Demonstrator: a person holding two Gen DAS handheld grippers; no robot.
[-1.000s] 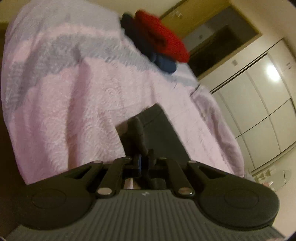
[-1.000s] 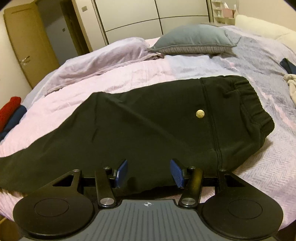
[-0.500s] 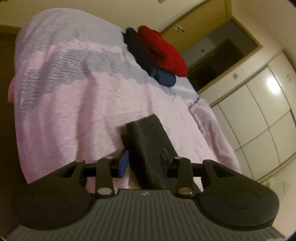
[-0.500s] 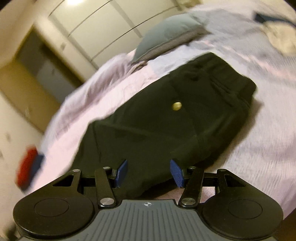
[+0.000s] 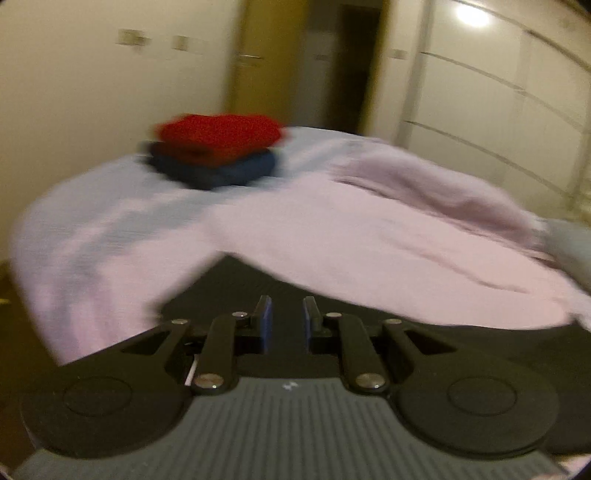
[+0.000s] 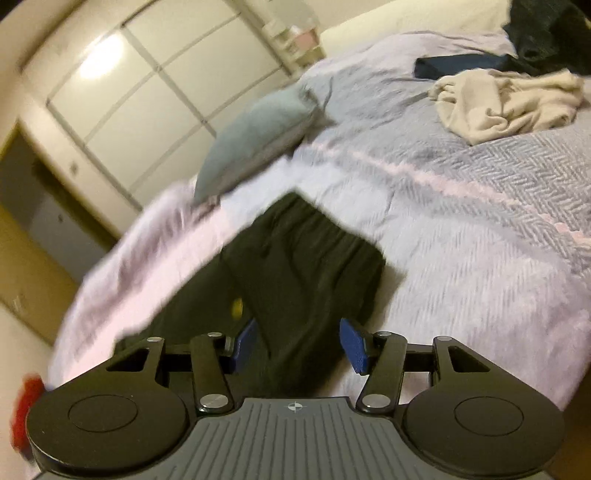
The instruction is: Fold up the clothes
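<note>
Black trousers (image 6: 306, 266) lie flat on the pink and lilac bedspread (image 6: 461, 229), waistband toward the far end, a small gold button (image 6: 236, 306) on them. My right gripper (image 6: 300, 345) hovers low over the near part of the trousers. It is open wide, blue pads (image 6: 354, 345) on either side of the cloth without touching it. In the blurred left wrist view, my left gripper (image 5: 287, 320) sits just above another stretch of the black trousers (image 5: 229, 284). A narrow gap shows between its blue pads (image 5: 265, 321), with only dark cloth seen behind.
A folded red and navy stack (image 5: 221, 147) rests at the bed's far corner. A grey pillow (image 6: 258, 136), a crumpled cream garment (image 6: 506, 103), a navy item (image 6: 461, 64) and a dark garment (image 6: 546, 33) lie further up the bed. White wardrobe doors (image 5: 498, 92) stand behind.
My left gripper let go of the trouser leg, swung round to face the folded stack, and its jaws have narrowed. My right gripper tilted and shifted toward the waistband end, staying open.
</note>
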